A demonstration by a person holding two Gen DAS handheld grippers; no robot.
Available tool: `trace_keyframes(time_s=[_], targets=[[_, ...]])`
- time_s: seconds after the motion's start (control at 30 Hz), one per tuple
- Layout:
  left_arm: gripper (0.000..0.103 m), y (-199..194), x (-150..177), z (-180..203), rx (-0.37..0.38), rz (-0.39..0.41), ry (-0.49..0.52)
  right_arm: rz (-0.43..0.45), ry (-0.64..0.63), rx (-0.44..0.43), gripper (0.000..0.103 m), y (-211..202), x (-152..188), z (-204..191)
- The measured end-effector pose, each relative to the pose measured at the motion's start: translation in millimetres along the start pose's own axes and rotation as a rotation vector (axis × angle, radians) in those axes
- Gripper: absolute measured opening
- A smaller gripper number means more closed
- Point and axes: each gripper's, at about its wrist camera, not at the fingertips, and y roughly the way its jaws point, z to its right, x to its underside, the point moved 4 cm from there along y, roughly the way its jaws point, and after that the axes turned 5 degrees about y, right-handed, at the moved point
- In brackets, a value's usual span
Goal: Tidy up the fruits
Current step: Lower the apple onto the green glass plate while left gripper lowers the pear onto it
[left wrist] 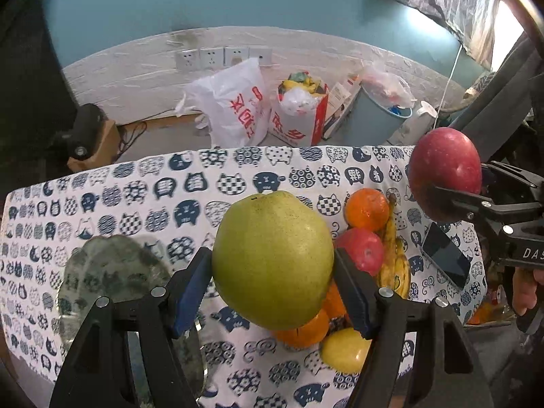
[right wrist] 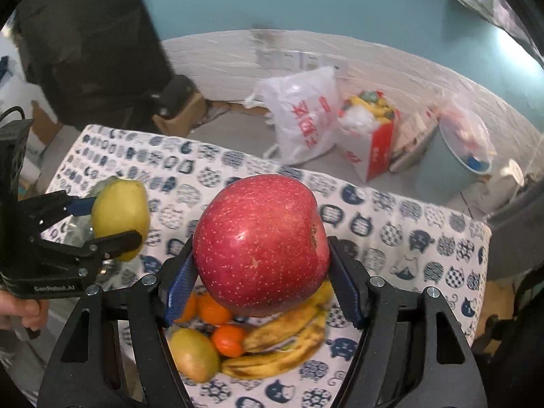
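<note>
My left gripper (left wrist: 272, 272) is shut on a green pear (left wrist: 273, 260) and holds it above the table; it also shows in the right wrist view (right wrist: 119, 219). My right gripper (right wrist: 261, 268) is shut on a red apple (right wrist: 260, 243), held in the air; it shows in the left wrist view (left wrist: 443, 171) at the right. Below lie oranges (left wrist: 367, 209), another red apple (left wrist: 362, 250), bananas (right wrist: 285, 343), and a yellow-green fruit (right wrist: 193, 353). A glass plate (left wrist: 112, 278) sits at the left of the table.
The table has a cat-patterned cloth (left wrist: 136, 197). A black phone (left wrist: 445, 255) lies at its right. Beyond the far edge are plastic bags (left wrist: 234, 105), a red and white bag (left wrist: 299, 115) and a blue bin (left wrist: 377, 119) on the floor.
</note>
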Motion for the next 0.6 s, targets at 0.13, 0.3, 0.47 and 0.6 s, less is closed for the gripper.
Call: trace_keyframes(time_s=[0.13,0.3,0.47,0.6], targets=[[0.073,-15,7,-14,-0.020,0.021,-0.011,0.003,-0.043,-0.033,0.071,-1,-2,-30],[0.073,-31,20,-35,-0.042,0.038,-0.036,-0.006,-0.091,-0.063,0.071,3,-3,-62],[0.073,-40,33,-56,-0.056,0.043,-0.068,-0.017,-0.139,-0.086,0.071,10,-5,-94],[0.073,-46,45,-76,-0.074,0.044,-0.100,-0.028,-0.171,-0.105,0.071,17,-7,-117]])
